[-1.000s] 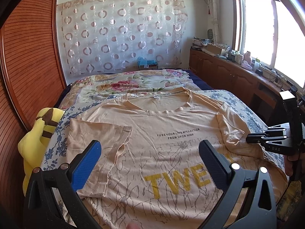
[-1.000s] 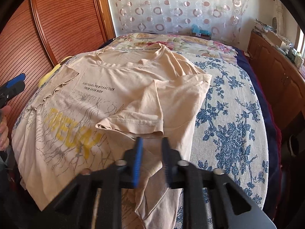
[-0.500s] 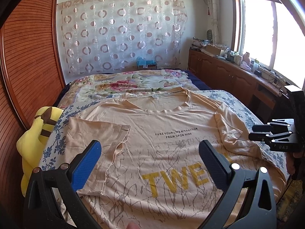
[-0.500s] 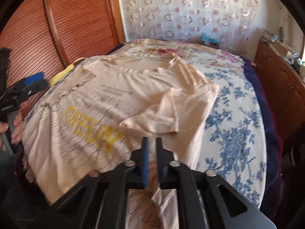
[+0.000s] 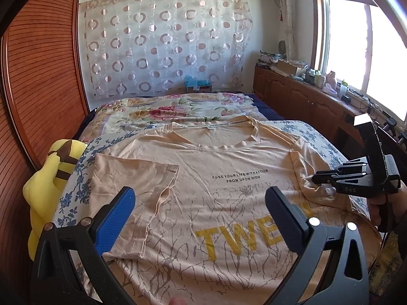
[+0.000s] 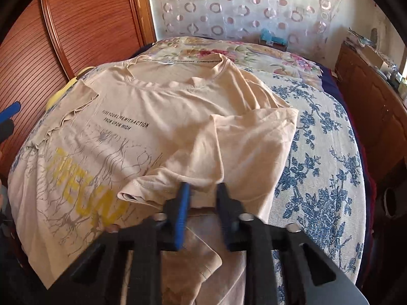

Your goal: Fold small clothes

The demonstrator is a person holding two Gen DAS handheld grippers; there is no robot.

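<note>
Hovering above the near hem, the left hand-held gripper (image 5: 198,213) has its jaws spread wide with nothing between them; one blue pad and one black pad frame the yellow lettering below. The right hand-held gripper (image 6: 201,198) sits low at the folded-in right sleeve (image 6: 178,178), jaws parted a narrow gap, tips at the sleeve's hem; whether cloth lies between them cannot be told.

Count: two hand-held grippers, one garment, one soft toy.

The beige short-sleeved cotton T-shirt (image 5: 229,167) lies front up on the bed, neckline toward the far wall, hem toward the cameras. Both sleeves are folded inward over the chest: the left sleeve (image 5: 132,178) lies flat with a wavy edge, the right sleeve is bunched and rumpled. Printed on the front: two lines of small black text, grey crack-like lines, large yellow letters. The fabric is creased near the lower edge.

Under the shirt is a white bedspread with a blue flower print (image 6: 325,172); beyond it, a multicoloured floral quilt (image 5: 173,114). A yellow plush toy with brown markings (image 5: 53,175) rests at the bed's left edge, against the reddish slatted wooden wardrobe door (image 5: 43,81). A sheer curtain with a ring pattern (image 5: 165,48) covers the far wall. A long brown wooden cabinet (image 5: 305,101) under the window (image 5: 356,45) carries assorted small items, too small to identify.
</note>
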